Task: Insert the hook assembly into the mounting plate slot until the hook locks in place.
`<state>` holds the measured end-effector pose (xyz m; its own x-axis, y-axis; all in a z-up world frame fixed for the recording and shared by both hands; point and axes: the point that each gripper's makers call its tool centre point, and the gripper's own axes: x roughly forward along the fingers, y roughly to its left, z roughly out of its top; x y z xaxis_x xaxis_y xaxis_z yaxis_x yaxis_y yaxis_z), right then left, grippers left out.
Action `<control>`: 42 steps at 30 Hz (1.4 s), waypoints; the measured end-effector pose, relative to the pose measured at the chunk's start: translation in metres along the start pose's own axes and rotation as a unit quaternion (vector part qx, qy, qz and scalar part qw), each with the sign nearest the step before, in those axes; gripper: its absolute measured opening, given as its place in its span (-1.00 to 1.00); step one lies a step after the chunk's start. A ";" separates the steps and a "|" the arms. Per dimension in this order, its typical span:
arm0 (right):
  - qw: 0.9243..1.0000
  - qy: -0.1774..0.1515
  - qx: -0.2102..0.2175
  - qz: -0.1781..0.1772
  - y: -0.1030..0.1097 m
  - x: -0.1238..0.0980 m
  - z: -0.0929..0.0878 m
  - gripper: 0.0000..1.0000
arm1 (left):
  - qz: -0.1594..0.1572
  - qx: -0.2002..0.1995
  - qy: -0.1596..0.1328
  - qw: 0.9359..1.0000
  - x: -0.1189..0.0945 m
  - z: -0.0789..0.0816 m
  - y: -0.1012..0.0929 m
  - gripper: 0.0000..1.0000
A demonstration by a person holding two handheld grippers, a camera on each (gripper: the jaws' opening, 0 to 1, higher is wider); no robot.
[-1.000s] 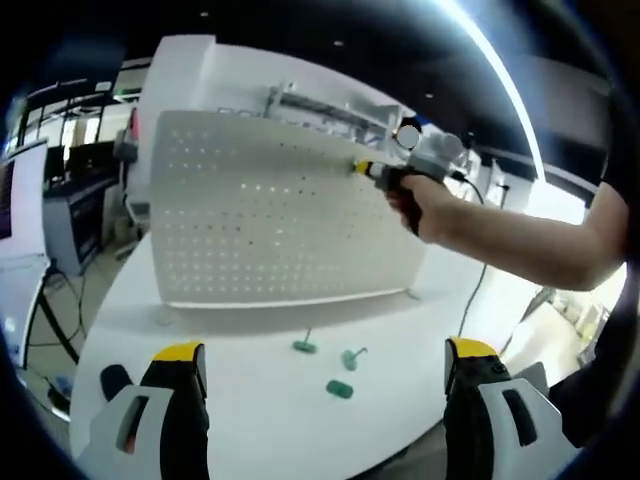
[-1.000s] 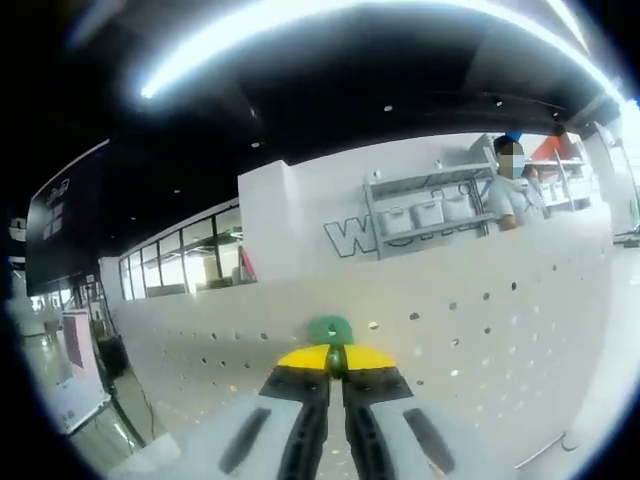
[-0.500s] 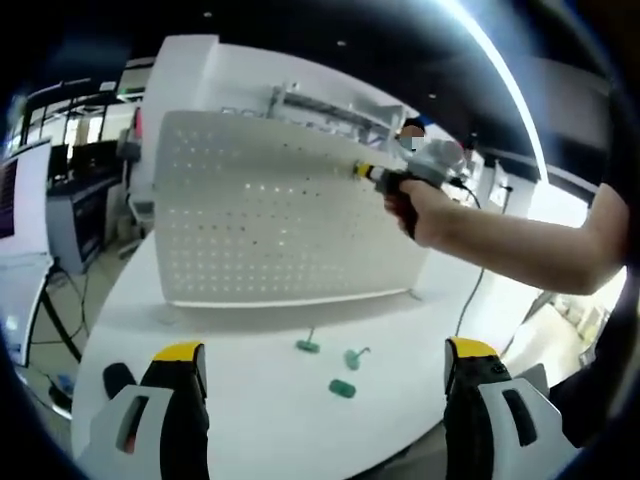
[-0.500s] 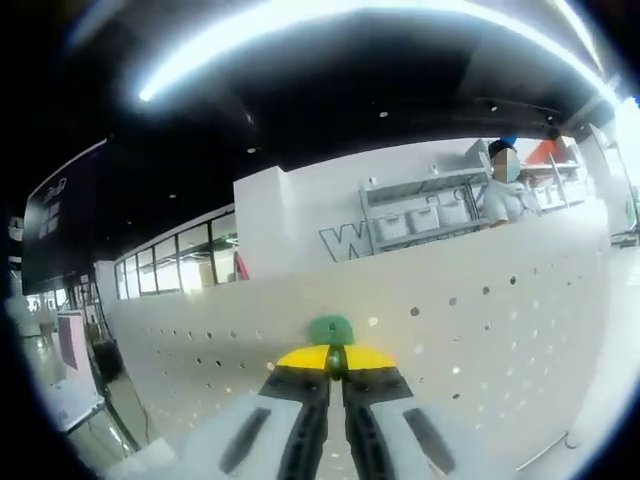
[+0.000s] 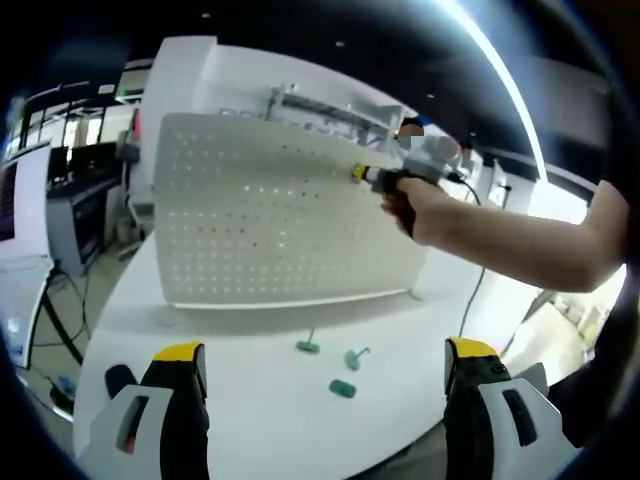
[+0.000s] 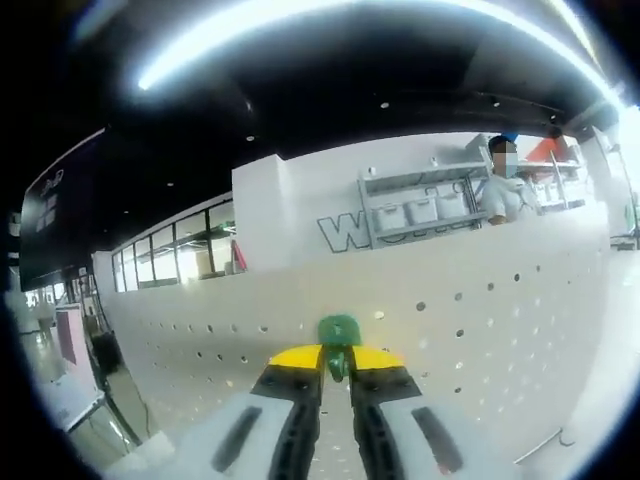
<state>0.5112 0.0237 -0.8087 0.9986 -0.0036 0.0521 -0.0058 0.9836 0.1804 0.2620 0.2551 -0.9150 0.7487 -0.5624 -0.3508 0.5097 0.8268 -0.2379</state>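
A white perforated mounting plate [image 5: 270, 225] stands upright on the white table [image 5: 260, 400]. In the left gripper view a person's hand holds my right gripper [image 5: 362, 172] against the plate's upper right part. In the right gripper view that gripper [image 6: 336, 362] is shut on a green hook assembly [image 6: 338, 332], whose head sits close to the plate [image 6: 480, 330] near its top edge. Three more green hooks [image 5: 341, 388] lie on the table in front of the plate. My left gripper [image 5: 325, 365] hangs open above the table's near edge, holding nothing.
White shelving [image 6: 425, 205] with bins stands behind the plate, and a person [image 6: 503, 190] is beside it. A cable [image 5: 472, 290] runs down at the plate's right. Desks and monitors [image 5: 30, 210] line the left side.
The right gripper view has shifted slightly, and the green hook sits a little further out from the jaws toward the plate. The left gripper and loose hooks have stayed put.
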 end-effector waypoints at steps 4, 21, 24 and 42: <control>1.000 0.003 0.023 0.000 0.002 -0.003 0.001 -0.70 | 0.002 -0.001 -0.001 1.000 -0.001 -0.001 0.000 1.00; 0.999 0.014 0.016 0.037 -0.006 -0.042 0.001 -0.60 | 0.004 -0.003 0.010 1.000 -0.002 -0.009 -0.002 1.00; 0.999 0.030 0.015 0.036 -0.016 -0.053 -0.010 -0.59 | 0.003 0.000 0.015 1.000 -0.002 -0.012 -0.003 1.00; 0.984 0.152 -0.033 0.089 -0.022 -0.148 -0.095 -0.56 | -0.010 -0.003 0.043 0.999 -0.005 -0.034 -0.009 1.00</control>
<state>0.3687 0.0194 -0.9133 0.9514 0.2141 -0.2213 -0.1886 0.9733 0.1310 0.2391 0.2508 -0.9421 0.6990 -0.5773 -0.4220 0.5221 0.8153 -0.2505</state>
